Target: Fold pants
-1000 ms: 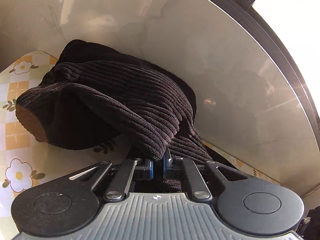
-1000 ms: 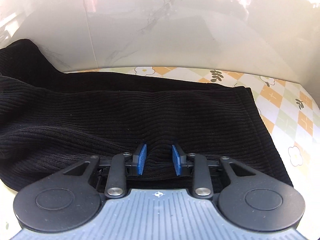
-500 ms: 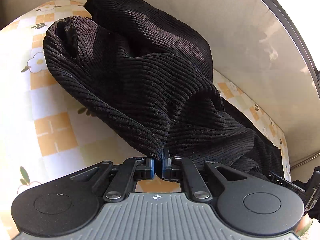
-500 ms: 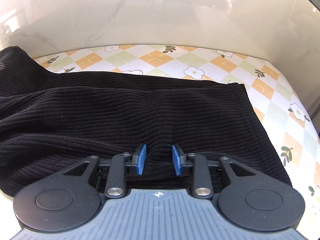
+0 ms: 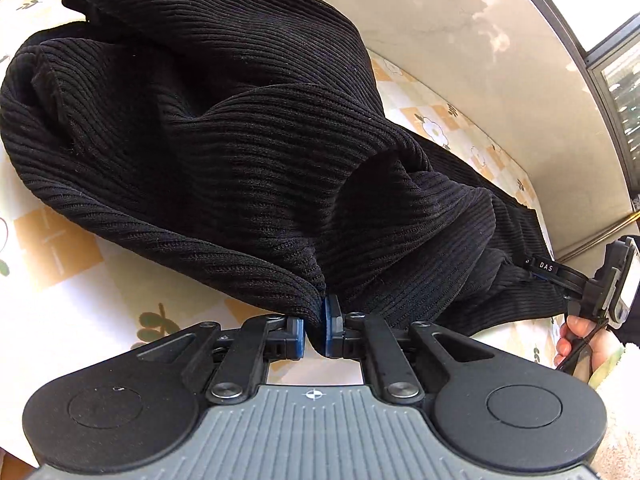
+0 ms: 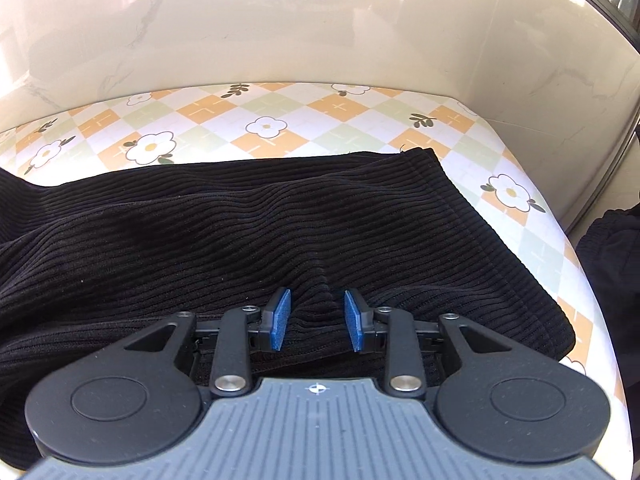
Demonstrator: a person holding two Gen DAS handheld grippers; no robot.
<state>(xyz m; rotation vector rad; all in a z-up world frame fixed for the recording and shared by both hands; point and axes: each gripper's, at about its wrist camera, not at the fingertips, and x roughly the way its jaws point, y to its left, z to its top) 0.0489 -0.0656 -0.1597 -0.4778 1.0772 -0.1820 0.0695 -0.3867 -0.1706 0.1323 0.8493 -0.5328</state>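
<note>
- Pants (image 5: 224,128): black ribbed knit, spread across most of the tabletop (image 6: 280,116). One end is lifted in a bunched hump and carried over the flat part; the other end lies flat, its hem near the right edge of the tabletop in the right wrist view.
- Step in hand, my read: fold-over, bringing the lifted end onto the flat end.
- Left gripper (image 5: 314,330): jaws nearly closed, pinching the edge of the pants. Keep the pinch tight until the edge is down; the knit looks heavy and slack, so it can sag and drag a crease under itself.
- Right gripper (image 6: 316,320): jaws narrow, part-way apart, with a ridge of pants fabric standing between the blue pads (image 6: 280,312). Cannot tell whether the pads press on it. It sits at the near edge of the flat end.
- To do it well: hold the flat end steady, lay the lifted edge down square on the hem line, release only once it rests.
- Risk: the bunch lands twisted, edges misaligned.
- Surface: tabletop cover in orange/green checks with white flowers; looks smooth, so the cloth may slide.
- Room: pale marbled wall (image 6: 320,20) right behind the far edge; dark window frame (image 5: 580,40) at upper right.
- A hand (image 5: 576,340) holds the other gripper at the right edge of the left wrist view.
</note>
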